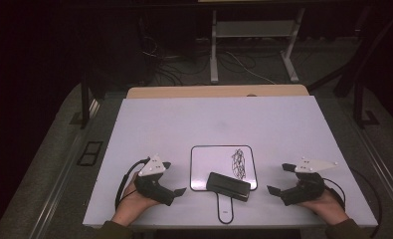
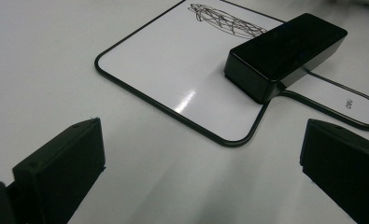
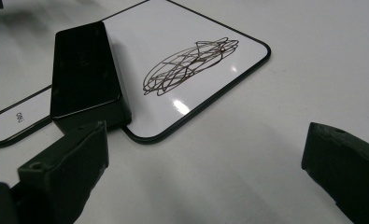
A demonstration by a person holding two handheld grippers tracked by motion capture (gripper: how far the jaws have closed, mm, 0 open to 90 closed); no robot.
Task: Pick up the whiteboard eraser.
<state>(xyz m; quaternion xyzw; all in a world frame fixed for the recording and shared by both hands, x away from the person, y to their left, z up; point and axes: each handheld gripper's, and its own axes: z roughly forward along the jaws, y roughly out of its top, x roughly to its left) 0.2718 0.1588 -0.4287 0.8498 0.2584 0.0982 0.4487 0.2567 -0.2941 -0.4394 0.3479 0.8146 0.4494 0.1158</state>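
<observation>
A small white board [image 1: 204, 167] with a black rim and a short handle [image 1: 225, 209] lies near the table's front edge. A black scribble [image 1: 239, 162] marks its right part. A black eraser block [image 1: 228, 185] rests on the board's near edge, by the handle. My left gripper [image 1: 174, 178] lies open on the table left of the board, held by a hand. My right gripper [image 1: 278, 178] lies open to the board's right. In the left gripper view the eraser [image 2: 285, 53] and board [image 2: 173, 70] are ahead of the wide-apart jaws. The right gripper view shows the eraser [image 3: 84, 70] and scribble [image 3: 189, 65].
The white table top [image 1: 224, 119] stretches bare beyond the board. A wooden edge [image 1: 214, 91] sits behind it. Farther back, on the dark floor, stand white desk legs [image 1: 214, 50] and loose cables [image 1: 234, 62].
</observation>
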